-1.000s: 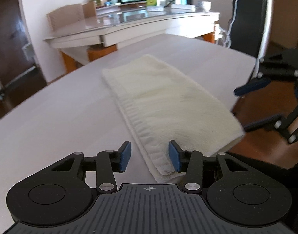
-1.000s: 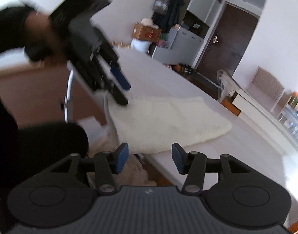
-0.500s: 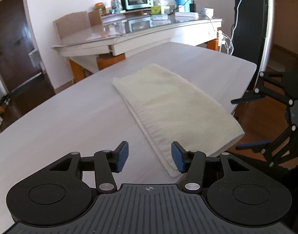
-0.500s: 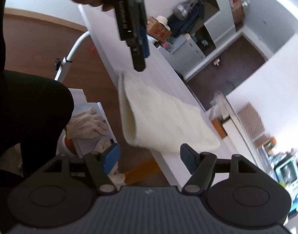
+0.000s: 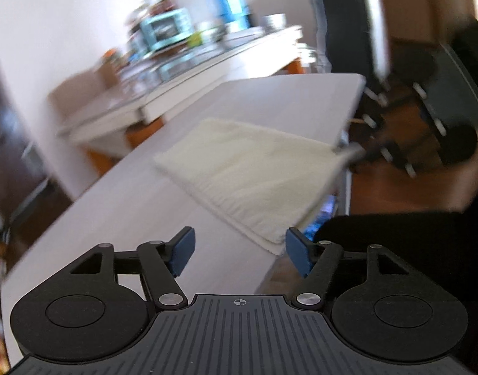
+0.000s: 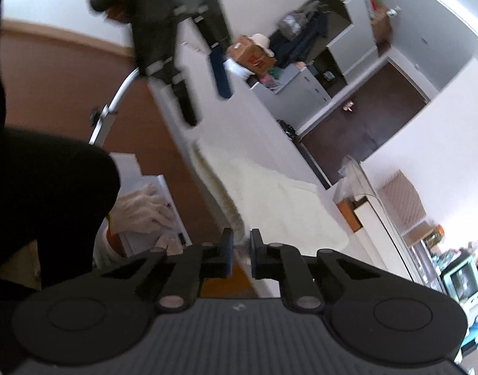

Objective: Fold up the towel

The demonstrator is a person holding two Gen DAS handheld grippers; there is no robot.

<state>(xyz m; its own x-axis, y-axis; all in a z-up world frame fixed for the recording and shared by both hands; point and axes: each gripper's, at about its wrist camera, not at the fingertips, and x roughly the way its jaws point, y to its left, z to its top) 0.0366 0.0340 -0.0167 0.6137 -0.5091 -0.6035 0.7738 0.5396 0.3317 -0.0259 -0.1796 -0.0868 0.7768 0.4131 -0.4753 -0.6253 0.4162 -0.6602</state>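
A cream towel (image 5: 248, 168), folded into a long strip, lies on the pale table (image 5: 138, 206) with its near-right edge hanging over the table's side. My left gripper (image 5: 240, 251) hovers open just short of the towel's near corner, holding nothing. In the right wrist view my right gripper (image 6: 241, 248) is shut on the towel (image 6: 270, 193) at its corner by the table edge (image 6: 176, 131). The left wrist view shows the right gripper (image 5: 354, 151), blurred, pinching that far-right corner. The left gripper (image 6: 207, 106) appears open at the top, held by a hand.
A glass-topped side table (image 5: 188, 72) behind carries a toaster oven (image 5: 165, 29) and a blue kettle (image 5: 229, 0). A black fridge (image 5: 342, 22) stands at the right. Below the table edge are brown floor (image 6: 67, 72), a dark-clothed leg (image 6: 45, 193) and white gloves (image 6: 142, 212).
My right gripper has moved in to the table edge and shut on the towel's corner. My left gripper has opened wider and tilted; the view is blurred by motion.
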